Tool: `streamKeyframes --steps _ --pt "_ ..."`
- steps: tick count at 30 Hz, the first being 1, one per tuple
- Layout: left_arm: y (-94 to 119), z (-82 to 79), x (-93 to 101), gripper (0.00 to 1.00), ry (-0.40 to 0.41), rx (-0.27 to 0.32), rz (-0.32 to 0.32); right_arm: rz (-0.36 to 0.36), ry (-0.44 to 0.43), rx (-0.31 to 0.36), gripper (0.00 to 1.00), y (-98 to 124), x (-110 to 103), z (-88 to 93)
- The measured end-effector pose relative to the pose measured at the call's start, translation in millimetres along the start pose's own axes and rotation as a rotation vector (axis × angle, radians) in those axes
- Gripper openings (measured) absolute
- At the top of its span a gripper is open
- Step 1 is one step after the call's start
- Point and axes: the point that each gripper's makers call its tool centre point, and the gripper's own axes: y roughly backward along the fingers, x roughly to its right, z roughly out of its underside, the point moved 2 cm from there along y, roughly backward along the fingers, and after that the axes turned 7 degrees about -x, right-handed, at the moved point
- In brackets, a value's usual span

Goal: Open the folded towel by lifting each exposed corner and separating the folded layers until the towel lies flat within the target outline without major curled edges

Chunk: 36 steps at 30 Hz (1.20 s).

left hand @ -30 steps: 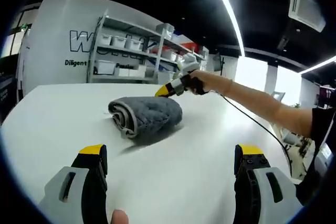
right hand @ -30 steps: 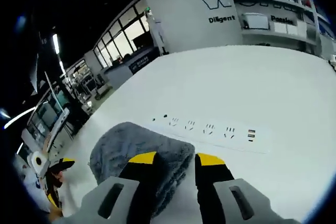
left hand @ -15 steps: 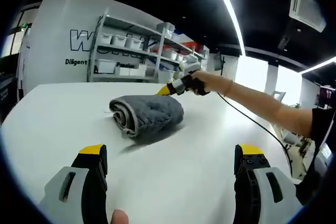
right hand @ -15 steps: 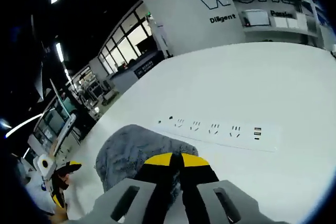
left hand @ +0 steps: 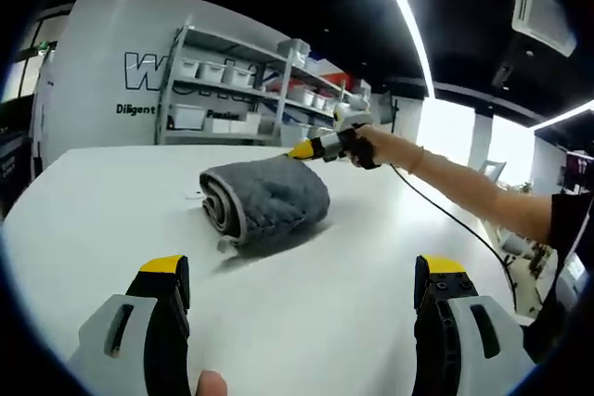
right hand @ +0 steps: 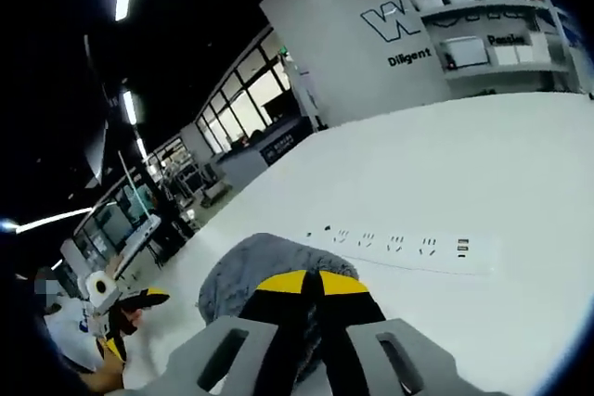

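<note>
Towel, grey and quilted, is seen in the left gripper view lying rolled and folded on the white desk, well ahead of the left gripper. The fingers of that gripper are spread wide, with nothing held between them, and are kept apart from the towel, low over the bare desk surface. At the towel's far upper corner the right gripper is seen, held in a hand at the end of an outstretched arm, with its yellow tips pressed against the towel's edge.

In the right gripper view the right gripper is seen from behind, its yellow-tipped fingers drawn together with no gap left between them, and the towel is found directly under and ahead of the tips. The fabric appears to be pinched at its near edge, though the exact contact is hidden by the fingers themselves.

A white power strip with a row of sockets is shown lying on the desk just beyond the towel in the right gripper view. The left gripper is also caught at the lower left of that view, with a person behind it. Shelves stacked with bins are shown behind the desk in the left gripper view, beside a white wall panel with lettering.
</note>
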Motion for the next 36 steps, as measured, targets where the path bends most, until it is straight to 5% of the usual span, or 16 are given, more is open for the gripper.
streamKeyframes --steps 22,36 --pt "1 -1.4 -1.2 1.00 0.001 0.005 0.003 -0.155 0.246 0.076 0.00 41 -61 2.2" --pt "7 -2.3 -0.1 1.00 -0.011 0.004 -0.002 -0.266 0.397 0.059 0.00 65 -110 52.0"
